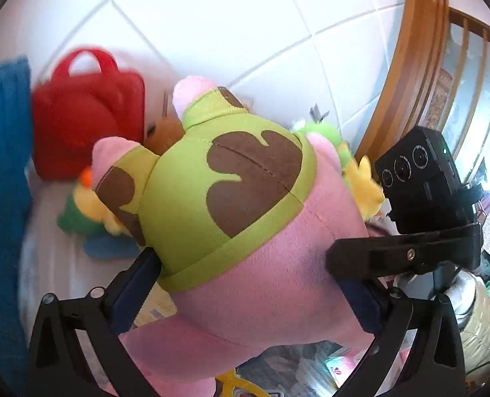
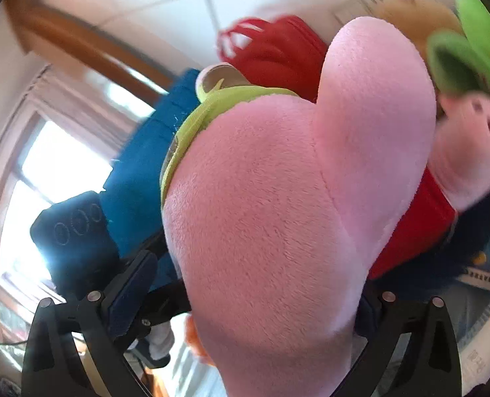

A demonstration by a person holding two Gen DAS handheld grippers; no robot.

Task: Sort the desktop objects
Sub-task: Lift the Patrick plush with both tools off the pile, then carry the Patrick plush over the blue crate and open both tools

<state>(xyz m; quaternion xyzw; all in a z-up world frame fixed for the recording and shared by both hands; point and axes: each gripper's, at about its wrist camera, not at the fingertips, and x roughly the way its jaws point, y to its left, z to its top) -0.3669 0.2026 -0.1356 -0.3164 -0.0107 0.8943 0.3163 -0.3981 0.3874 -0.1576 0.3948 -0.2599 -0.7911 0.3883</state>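
Note:
A large pink plush toy (image 1: 278,281) with a green and brown shell fills the left wrist view. My left gripper (image 1: 251,284) is shut on its pink body, one blue-padded finger on each side. The same pink plush toy (image 2: 271,231) fills the right wrist view, and my right gripper (image 2: 251,294) is shut on it too. The other gripper shows as a black block in each view, at the right in the left wrist view (image 1: 420,178) and at the left in the right wrist view (image 2: 73,231). The toy is held up against a white tiled wall.
A red bag (image 1: 86,122) with a handle, a yellow and green plush (image 1: 86,208) and a blue cloth (image 1: 3,165) lie beyond the toy. A wooden frame (image 1: 407,66) stands at the right. A pink pig-faced plush (image 2: 469,152) sits at the right of the right wrist view.

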